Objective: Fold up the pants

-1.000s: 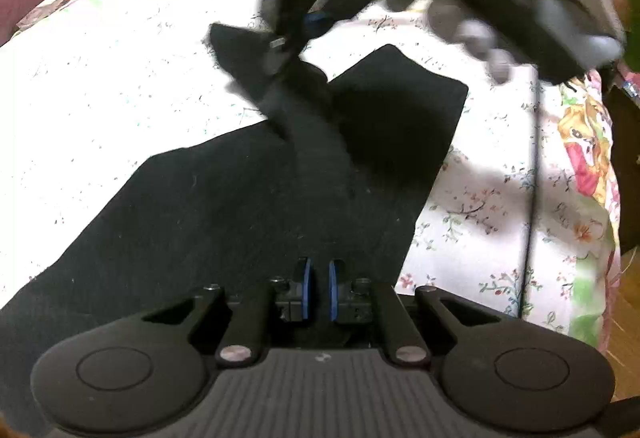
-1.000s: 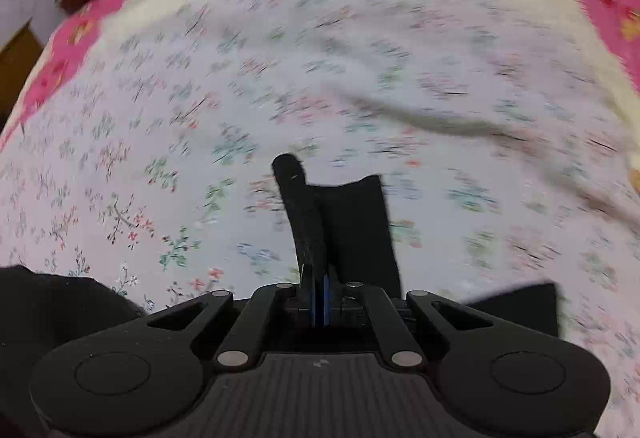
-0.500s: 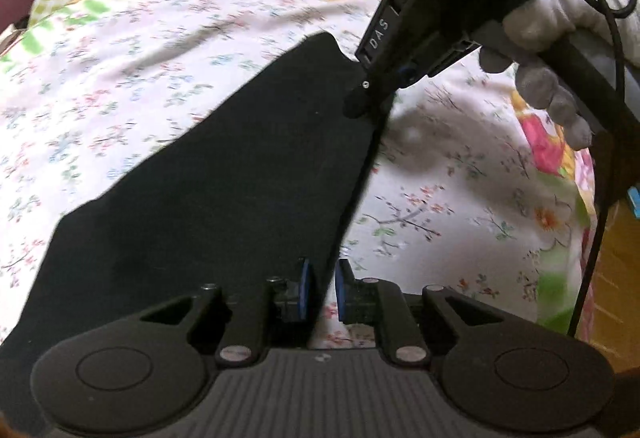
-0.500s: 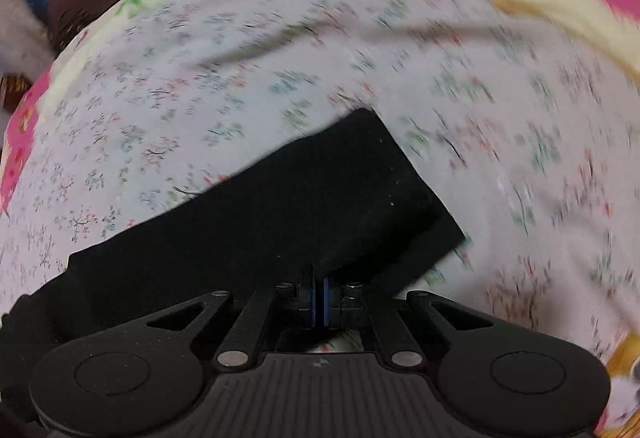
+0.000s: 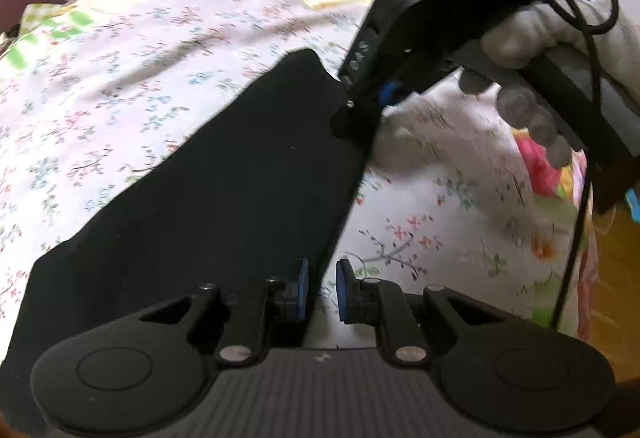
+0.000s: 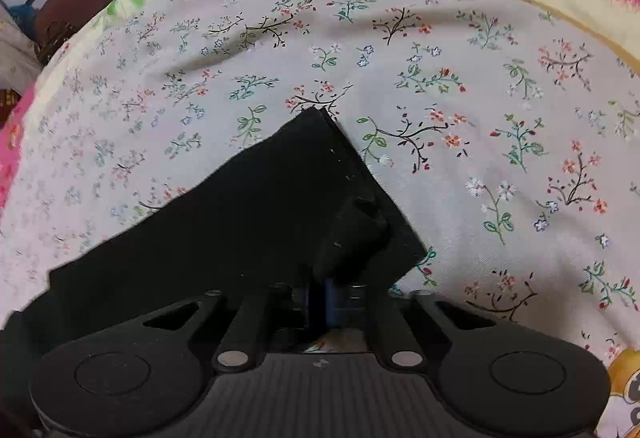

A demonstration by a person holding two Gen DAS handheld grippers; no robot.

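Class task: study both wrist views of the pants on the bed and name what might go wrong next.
1. A bunched bit of cloth sits at the right gripper as its jaws open; it may snag and drag the black pants askew.
2. The left gripper straddles the pants' edge; pulling away might lift it.

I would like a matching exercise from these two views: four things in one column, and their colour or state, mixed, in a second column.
Things:
1. pants
2. bedsheet
3. left gripper
4. glove

Colour or state:
A. white, wrapped around a handle
B. black, lying flat
C. floral print on a pale ground
D. jaws apart over the fabric's edge

Pairs: 1-B, 2-C, 3-D, 4-A
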